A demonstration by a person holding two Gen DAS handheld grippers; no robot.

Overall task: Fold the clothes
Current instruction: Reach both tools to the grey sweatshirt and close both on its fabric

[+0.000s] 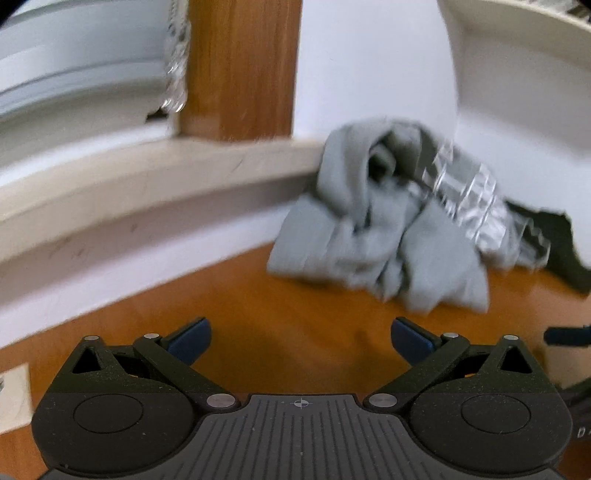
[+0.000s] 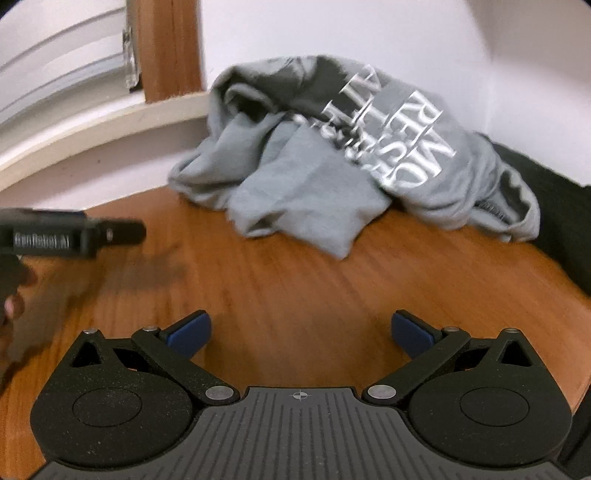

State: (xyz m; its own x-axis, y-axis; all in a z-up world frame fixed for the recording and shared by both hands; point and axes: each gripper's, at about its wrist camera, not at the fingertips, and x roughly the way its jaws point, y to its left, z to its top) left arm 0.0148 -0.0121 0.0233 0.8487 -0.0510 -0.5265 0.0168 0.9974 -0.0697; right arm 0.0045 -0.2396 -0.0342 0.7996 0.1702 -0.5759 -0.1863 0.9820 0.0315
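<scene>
Grey garment (image 2: pixel 325 162): crumpled in a heap on the wooden tabletop (image 2: pixel 295 288), pushed against the white wall (image 2: pixel 332 29) at the far edge. In the right wrist view it occupies the upper centre and upper right of the frame. The heap's long axis runs from left-centre to right, roughly parallel to the wall line. White printed lettering (image 2: pixel 399 140) lies on the upper right fold, turned sideways, the letter rows running from upper left toward lower right. One loose fold projects toward the camera at centre frame. Which end is collar or hem cannot be told.

In the left wrist view the same garment (image 1: pixel 373 229) sits right of centre, blurred, against the wall.

Surroundings: a dark fabric item (image 2: pixel 554 206) lies just beside the garment, at the right edge of the frame, touching or nearly touching it; exact contact cannot be told. A wooden post (image 2: pixel 170 48) and a pale sill (image 2: pixel 92 136) stand at upper left. Bare tabletop lies between both tools and the garment.

Left gripper (image 1: pixel 301 338): fingers spread wide, holding nothing, above bare wood. It also appears at the left edge of the right wrist view.

Right gripper (image 2: pixel 301 332): fingers spread wide, holding nothing, apart from the garment.
</scene>
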